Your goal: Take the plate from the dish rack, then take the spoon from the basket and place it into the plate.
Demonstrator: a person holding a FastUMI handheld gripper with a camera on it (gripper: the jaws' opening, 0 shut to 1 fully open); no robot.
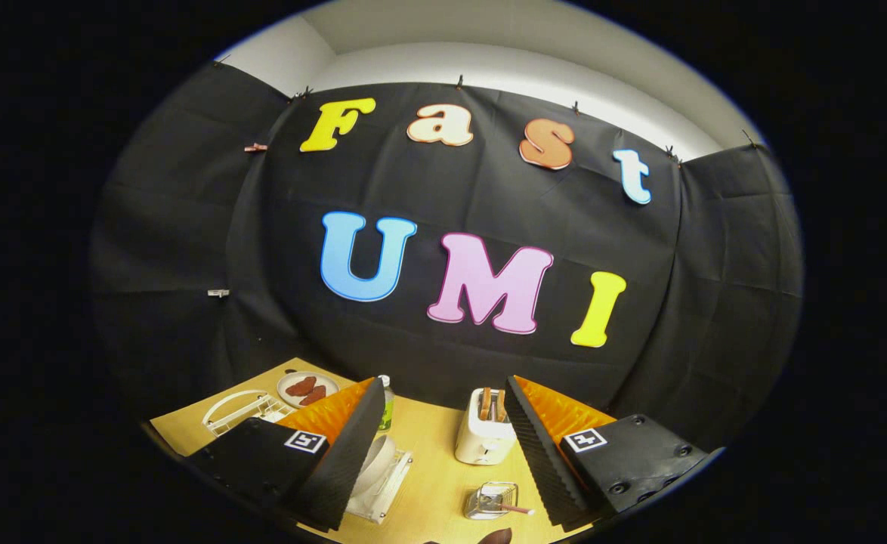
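Note:
My gripper (443, 423) is held high above a wooden table (428, 438), its two black-and-orange fingers wide apart with nothing between them. Below, beside the left finger (353, 446), a white plate (374, 462) stands on edge in a white dish rack (383, 491), partly hidden by that finger. Close to the right finger (542, 453) sits a small wire basket (491, 500) with a spoon (515, 508) in it, the handle sticking out toward the right.
A white toaster (483, 437) with bread in its slots stands between the fingers, farther back. Beyond the left finger are a green-capped bottle (387, 404), a plate of dark red food (307, 389) and a white wire rack (243, 412).

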